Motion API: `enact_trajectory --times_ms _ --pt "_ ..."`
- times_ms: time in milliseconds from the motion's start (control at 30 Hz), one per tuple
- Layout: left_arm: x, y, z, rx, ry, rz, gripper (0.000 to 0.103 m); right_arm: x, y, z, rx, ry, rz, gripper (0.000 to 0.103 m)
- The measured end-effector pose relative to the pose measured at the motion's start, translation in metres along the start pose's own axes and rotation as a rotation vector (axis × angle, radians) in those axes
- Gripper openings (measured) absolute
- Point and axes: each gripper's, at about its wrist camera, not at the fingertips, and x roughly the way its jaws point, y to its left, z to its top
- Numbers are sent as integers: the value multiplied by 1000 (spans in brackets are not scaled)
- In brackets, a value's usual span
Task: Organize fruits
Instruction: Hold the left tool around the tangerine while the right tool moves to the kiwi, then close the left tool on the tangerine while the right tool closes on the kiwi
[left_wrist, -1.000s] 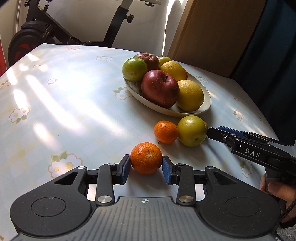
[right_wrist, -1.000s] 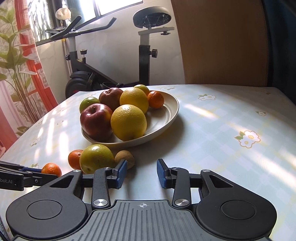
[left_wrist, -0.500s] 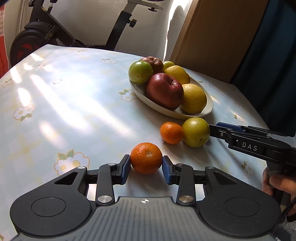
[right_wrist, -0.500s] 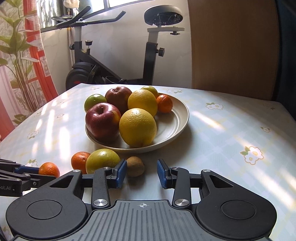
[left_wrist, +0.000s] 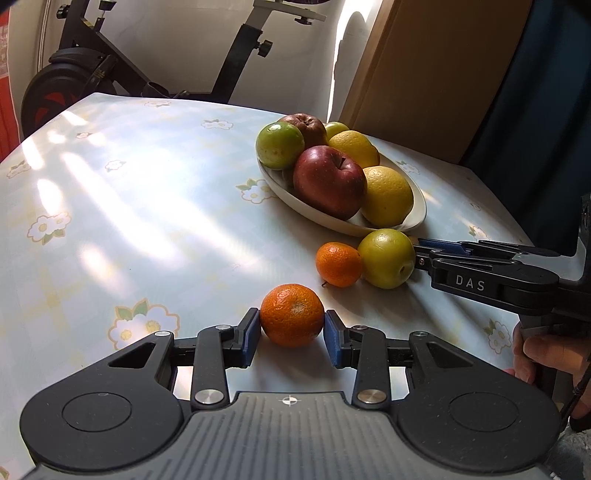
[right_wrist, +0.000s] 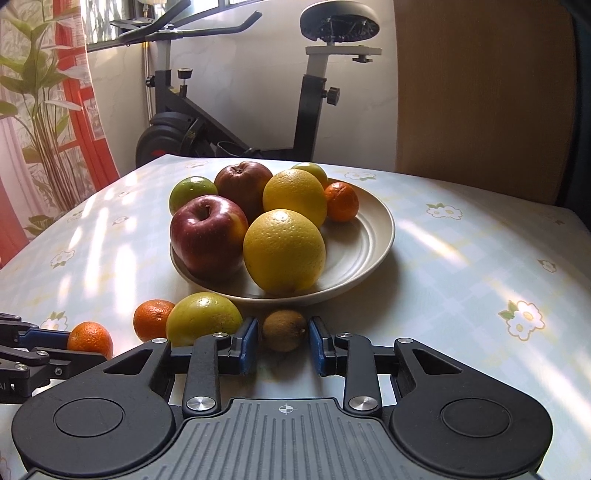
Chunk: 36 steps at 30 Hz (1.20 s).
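On the flowered tablecloth, my left gripper (left_wrist: 291, 322) is shut on a tangerine (left_wrist: 291, 315), both blue pads against its sides. My right gripper (right_wrist: 283, 332) is closing its jaws on a small brown kiwi (right_wrist: 284, 330) that lies between the pads, just in front of the plate (right_wrist: 384, 236). The beige plate holds red apples, yellow oranges, green fruit and a tangerine. Another tangerine (left_wrist: 338, 264) and a yellow-green fruit (left_wrist: 386, 258) lie loose beside the plate, left of the kiwi. In the left wrist view the right gripper (left_wrist: 419, 248) reaches in behind that yellow-green fruit, which hides the kiwi.
An exercise bike (right_wrist: 229, 122) stands beyond the table's far edge. A wooden panel (right_wrist: 480, 92) and a dark curtain (left_wrist: 546, 110) stand at the back right. A person's hand (left_wrist: 543, 354) grips the right handle. Bare tablecloth (left_wrist: 129, 206) lies left of the plate.
My right gripper slid sideways until the kiwi lay between its pads, then the pads narrowed onto it. My left gripper stayed put, still gripping the tangerine.
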Motion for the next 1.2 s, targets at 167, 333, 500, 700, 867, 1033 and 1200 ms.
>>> enact_trajectory --times_ms 167,333,500,700,867,1033,1200 --pt "0 -1 0 10 -4 7 39 -3 0 -6 -10 -23 10 25" --pt "0 -1 -1 16 -8 10 39 -14 -4 -16 11 -72 27 25" --pt "1 -3 -1 26 -15 21 39 -25 -20 -22 93 -129 73 25" --pt "2 -3 1 16 -18 27 39 -24 -23 -22 116 -133 96 25" --pt "2 -3 1 12 -18 28 39 -24 -23 -22 127 -142 105 25" --pt "1 -3 2 11 -16 31 39 -25 -24 -24 137 -148 110 25" --pt "-1 -4 2 17 -27 33 39 -25 -24 -24 137 -145 106 25"
